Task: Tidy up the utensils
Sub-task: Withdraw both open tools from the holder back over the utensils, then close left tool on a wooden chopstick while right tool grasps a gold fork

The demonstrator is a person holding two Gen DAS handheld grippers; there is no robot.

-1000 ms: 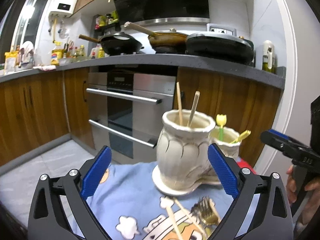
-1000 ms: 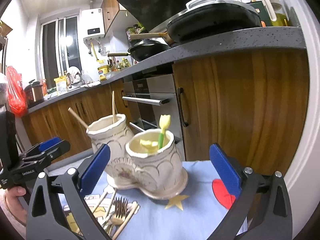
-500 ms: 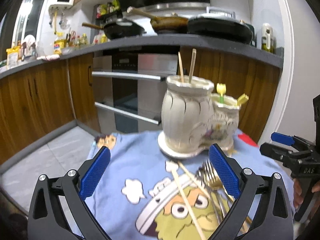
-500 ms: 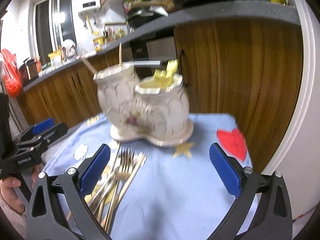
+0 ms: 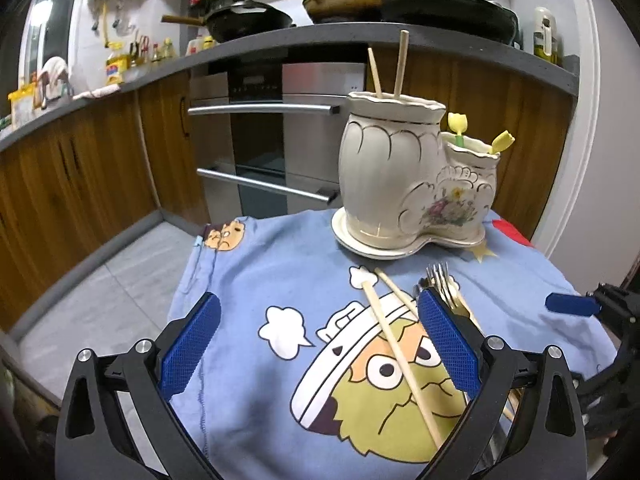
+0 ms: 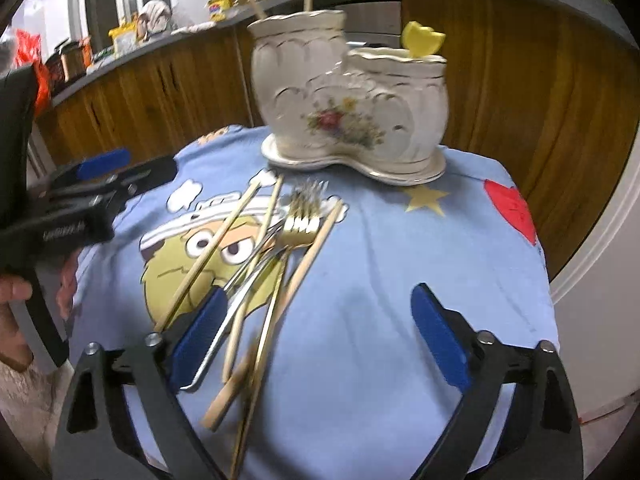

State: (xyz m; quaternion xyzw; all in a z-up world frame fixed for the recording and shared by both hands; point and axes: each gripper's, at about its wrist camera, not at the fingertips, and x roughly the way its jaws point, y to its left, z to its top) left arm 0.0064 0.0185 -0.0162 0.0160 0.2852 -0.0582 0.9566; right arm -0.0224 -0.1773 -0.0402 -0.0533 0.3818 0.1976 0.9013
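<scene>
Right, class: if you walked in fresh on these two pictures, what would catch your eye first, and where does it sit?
First, the cream double-pot ceramic utensil holder with a floral motif at the far edge of the blue cartoon-print cloth, with wooden chopsticks standing in its taller pot. Next, the loose heap of gold forks and chopsticks in front of it, lying on the cloth's green cartoon face.

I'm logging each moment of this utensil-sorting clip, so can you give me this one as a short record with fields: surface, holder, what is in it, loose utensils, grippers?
surface: blue cartoon-print cloth
holder: cream two-pot ceramic utensil holder, upright at the cloth's far end
taller pot: two wooden chopsticks
shorter pot: yellow tulip-topped picks
loose utensils: gold forks, wooden chopsticks, a silver utensil, piled on the cloth before the holder
left gripper: open, empty
right gripper: jaws closing, not gripping; pile at its left pad
</scene>
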